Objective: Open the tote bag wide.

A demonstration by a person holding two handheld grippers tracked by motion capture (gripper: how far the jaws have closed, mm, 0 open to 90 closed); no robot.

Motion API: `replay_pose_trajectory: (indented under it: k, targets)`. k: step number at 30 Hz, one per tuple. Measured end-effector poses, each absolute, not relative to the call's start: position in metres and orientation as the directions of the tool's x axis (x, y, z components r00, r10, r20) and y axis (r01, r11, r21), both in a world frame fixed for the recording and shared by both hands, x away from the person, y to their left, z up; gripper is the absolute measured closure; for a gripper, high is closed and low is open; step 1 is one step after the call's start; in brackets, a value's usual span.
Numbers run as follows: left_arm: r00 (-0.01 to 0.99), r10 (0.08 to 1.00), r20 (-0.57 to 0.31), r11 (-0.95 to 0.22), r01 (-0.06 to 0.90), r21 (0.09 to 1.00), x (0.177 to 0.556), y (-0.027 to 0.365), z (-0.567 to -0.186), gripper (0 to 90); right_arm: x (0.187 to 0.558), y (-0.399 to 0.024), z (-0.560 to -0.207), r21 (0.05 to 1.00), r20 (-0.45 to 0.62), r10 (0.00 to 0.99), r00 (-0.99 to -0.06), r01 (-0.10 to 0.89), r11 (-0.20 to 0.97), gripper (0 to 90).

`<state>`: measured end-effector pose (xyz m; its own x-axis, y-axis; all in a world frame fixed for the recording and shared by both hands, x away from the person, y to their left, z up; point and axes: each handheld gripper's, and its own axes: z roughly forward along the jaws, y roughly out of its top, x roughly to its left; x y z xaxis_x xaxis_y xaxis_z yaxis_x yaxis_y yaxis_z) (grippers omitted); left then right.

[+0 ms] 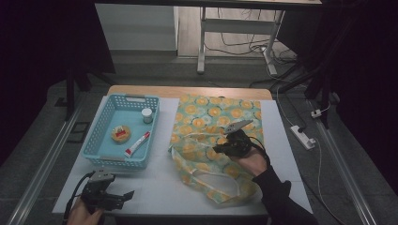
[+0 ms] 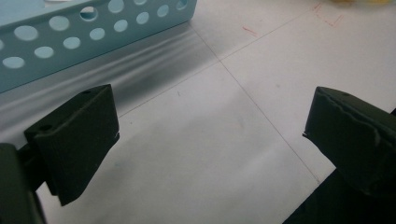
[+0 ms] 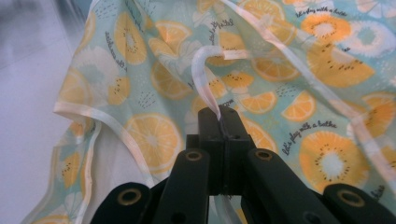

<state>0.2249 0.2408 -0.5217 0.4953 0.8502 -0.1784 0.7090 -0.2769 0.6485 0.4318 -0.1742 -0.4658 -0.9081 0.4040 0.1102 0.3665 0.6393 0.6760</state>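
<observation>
Right gripper [image 3: 219, 116] clamped shut on pale ribbon handle [image 3: 205, 70] of fruit-print translucent plastic bag [image 1: 213, 140], lifting mouth edge; bag lies mid-table, right of basket.

Left gripper [image 2: 210, 135] idle, jaws wide apart, empty, near front-left table edge.

Light-blue perforated plastic basket [image 1: 101, 129] holds small jar [image 1: 147, 115], round container [image 1: 120, 133], tube [image 1: 137, 144]. Judged early: bag being opened, items not yet moved.

White table [image 1: 155, 187]; dim room, desk legs, cables behind.
</observation>
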Motion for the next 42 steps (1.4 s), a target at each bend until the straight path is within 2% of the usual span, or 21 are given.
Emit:
replay_pose_trajectory:
  k: [15,42]
  targets:
    - [0.494,0.851,-0.180,-0.276,0.711,0.647,0.225,0.241,-0.522,3.4,0.441,-0.165,-0.443,0.695,0.088,0.422,-0.902,0.359,0.623,90.0]
    - [0.493,0.851,-0.182,-0.274,0.711,0.648,0.225,0.241,-0.522,3.3,0.461,-0.151,-0.419,0.712,0.109,0.444,-0.889,0.382,0.589,90.0]
